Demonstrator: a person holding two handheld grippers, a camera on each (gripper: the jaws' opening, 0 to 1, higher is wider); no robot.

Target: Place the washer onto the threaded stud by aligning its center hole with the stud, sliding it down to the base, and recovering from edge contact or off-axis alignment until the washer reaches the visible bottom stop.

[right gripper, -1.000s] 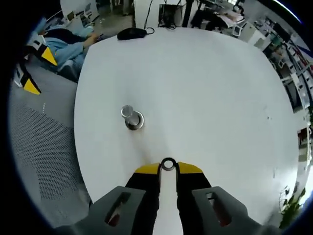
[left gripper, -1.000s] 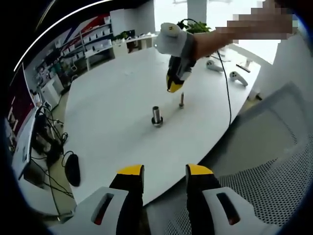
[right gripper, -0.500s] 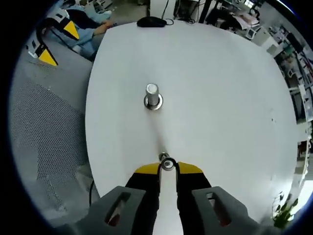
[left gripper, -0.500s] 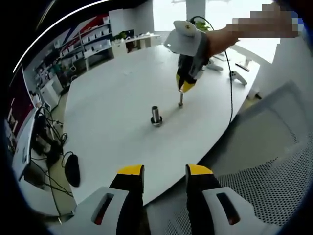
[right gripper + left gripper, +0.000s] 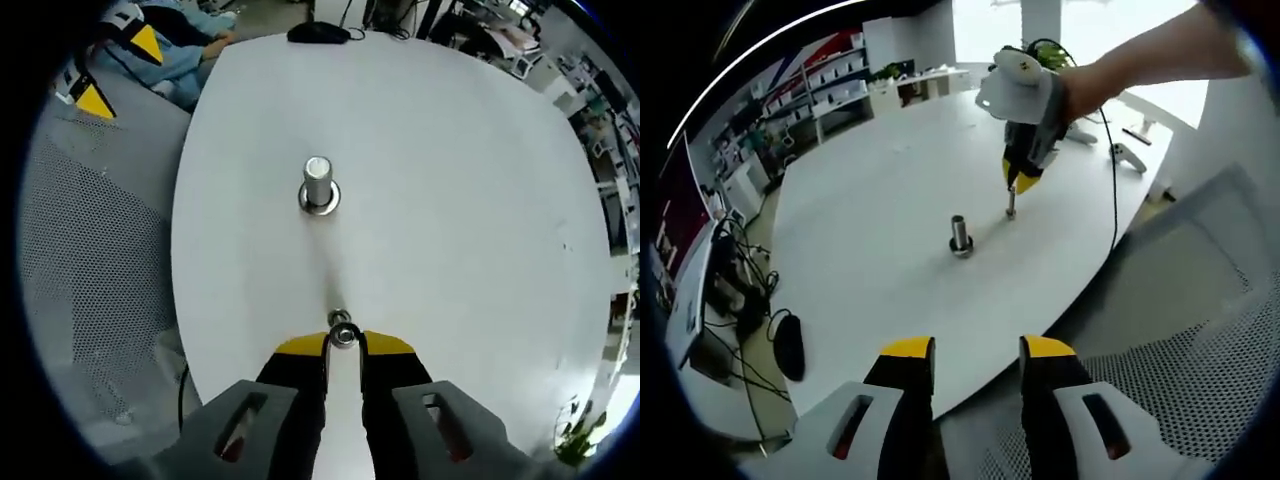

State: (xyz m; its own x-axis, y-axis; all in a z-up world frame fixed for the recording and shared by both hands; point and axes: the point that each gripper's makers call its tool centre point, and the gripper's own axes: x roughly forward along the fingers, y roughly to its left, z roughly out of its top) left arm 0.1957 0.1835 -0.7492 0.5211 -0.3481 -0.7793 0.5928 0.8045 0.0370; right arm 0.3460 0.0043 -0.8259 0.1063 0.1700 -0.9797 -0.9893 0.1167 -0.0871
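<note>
A thin threaded stud (image 5: 1011,205) stands upright on the white round table (image 5: 870,200). My right gripper (image 5: 1020,182) hangs straight above it, tips pointing down. In the right gripper view that gripper (image 5: 343,346) is shut on a small metal washer (image 5: 343,336), which sits right over the top of the stud (image 5: 338,319); whether the hole is around the stud I cannot tell. A thicker steel cylinder on a flanged base (image 5: 960,238) (image 5: 318,186) stands beside the stud. My left gripper (image 5: 975,362) stays open off the table's near edge, holding nothing.
A grey mesh chair (image 5: 1200,380) (image 5: 90,260) sits against the table edge. A black mouse (image 5: 788,345) (image 5: 318,33) and cables lie at one end. White hand controllers (image 5: 1127,155) rest at the far side. My left gripper's yellow tips (image 5: 95,100) show beyond the chair.
My right gripper carried the washer sideways to the stud and lowered it onto the stud's top; over the last half second it only settled slightly. The left gripper stayed put.
</note>
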